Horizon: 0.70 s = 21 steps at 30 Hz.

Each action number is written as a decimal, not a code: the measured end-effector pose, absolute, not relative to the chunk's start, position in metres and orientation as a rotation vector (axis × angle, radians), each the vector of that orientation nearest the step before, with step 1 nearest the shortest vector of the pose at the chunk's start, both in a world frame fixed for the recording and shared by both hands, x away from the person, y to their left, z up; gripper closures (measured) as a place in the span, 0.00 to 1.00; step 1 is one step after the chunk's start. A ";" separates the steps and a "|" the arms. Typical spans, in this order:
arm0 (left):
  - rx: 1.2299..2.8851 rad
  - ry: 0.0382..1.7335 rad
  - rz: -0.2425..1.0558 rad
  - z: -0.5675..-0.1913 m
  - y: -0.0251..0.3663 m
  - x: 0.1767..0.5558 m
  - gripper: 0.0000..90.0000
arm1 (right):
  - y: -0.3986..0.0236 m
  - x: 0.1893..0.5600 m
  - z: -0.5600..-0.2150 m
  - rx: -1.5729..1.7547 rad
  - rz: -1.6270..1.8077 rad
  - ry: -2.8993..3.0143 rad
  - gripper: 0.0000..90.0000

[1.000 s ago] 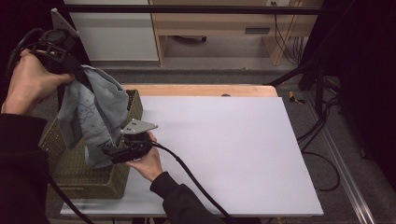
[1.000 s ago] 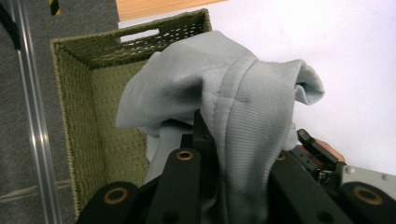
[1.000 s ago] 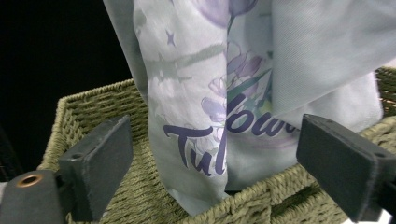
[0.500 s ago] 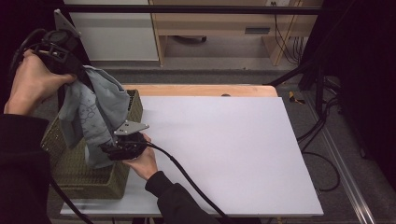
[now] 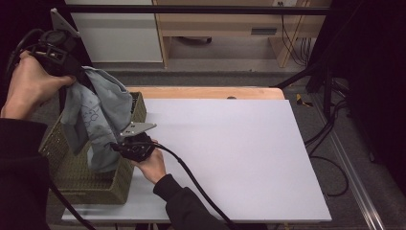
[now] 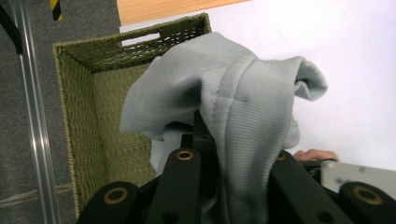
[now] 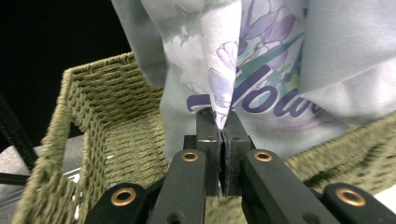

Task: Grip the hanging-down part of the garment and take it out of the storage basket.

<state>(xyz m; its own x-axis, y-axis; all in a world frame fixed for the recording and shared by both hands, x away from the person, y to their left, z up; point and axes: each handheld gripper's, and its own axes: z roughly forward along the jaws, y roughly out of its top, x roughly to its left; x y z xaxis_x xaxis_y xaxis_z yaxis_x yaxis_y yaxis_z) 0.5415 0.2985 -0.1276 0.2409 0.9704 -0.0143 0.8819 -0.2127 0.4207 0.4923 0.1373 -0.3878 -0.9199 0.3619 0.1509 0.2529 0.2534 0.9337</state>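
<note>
A light grey-blue garment (image 5: pixel 98 115) with a floral print and purple lettering hangs over a green woven basket (image 5: pixel 86 184) at the table's left. My left gripper (image 5: pixel 79 76), held high, is shut on the garment's top edge (image 6: pixel 224 88), which drapes over its jaws (image 6: pixel 205 126). My right gripper (image 5: pixel 116 146) sits at the basket's right wall. Its jaws have just been closing and now pinch a fold of the printed cloth (image 7: pixel 261 56) between the pads (image 7: pixel 220 121). The basket's rim (image 7: pixel 107 93) lies just below the cloth.
The white tabletop (image 5: pixel 230 153) stretches to the right of the basket, with a wooden strip (image 5: pixel 206 92) along its far edge. The right gripper's cable (image 5: pixel 191 182) trails toward the front edge. The basket's inner wall (image 6: pixel 88 84) is bare weave.
The right gripper's jaws have closed onto a fold low on the garment. The left hand and the hanging garment have stayed where they were.
</note>
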 end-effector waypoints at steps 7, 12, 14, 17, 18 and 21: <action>2.164 1.716 0.365 -0.125 0.305 0.538 0.91 | 0.105 0.489 -0.367 0.585 1.813 2.357 0.99; 2.169 1.720 0.364 -0.126 0.306 0.538 0.91 | 0.079 0.487 -0.349 0.572 1.856 2.290 0.99; 2.168 1.719 0.365 -0.126 0.305 0.538 0.91 | 0.071 0.486 -0.342 0.562 1.855 2.275 0.99; 2.166 1.716 0.364 -0.125 0.305 0.537 0.91 | 0.061 0.483 -0.332 0.558 1.832 2.268 0.99; 2.166 1.717 0.367 -0.125 0.305 0.536 0.91 | 0.057 0.482 -0.329 0.550 1.821 2.263 0.99; 2.157 1.714 0.367 -0.123 0.306 0.535 0.91 | 0.046 0.480 -0.321 0.548 1.798 2.250 0.99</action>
